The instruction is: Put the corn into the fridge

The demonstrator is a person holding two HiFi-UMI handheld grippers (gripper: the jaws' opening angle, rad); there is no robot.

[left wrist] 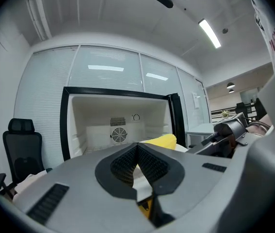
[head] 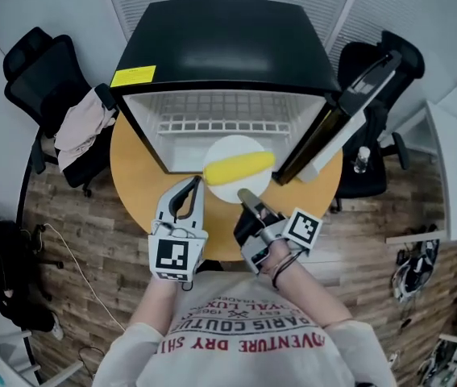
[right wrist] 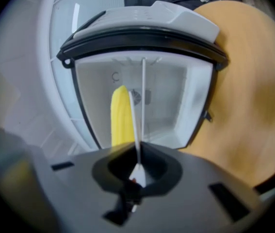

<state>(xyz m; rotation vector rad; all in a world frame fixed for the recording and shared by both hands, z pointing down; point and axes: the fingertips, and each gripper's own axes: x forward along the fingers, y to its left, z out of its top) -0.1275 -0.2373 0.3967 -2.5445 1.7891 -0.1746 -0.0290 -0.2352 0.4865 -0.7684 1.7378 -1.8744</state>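
At the middle of the round wooden counter (head: 131,176), before the open black fridge (head: 228,47), a yellow corn cob (head: 240,166) lies loose on a round white plate (head: 232,145). The left tool (head: 193,184) and right tool (head: 247,195) clench its near rim. The cob is probably firm and light but apt to roll, so carry it by the rim, level.

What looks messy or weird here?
Nothing spilled or broken. The yellow corn cob lies on the round white plate, gripped by the left tongs and right tongs before the open black mini fridge. Only a pale crumpled cloth drapes the black office chair.
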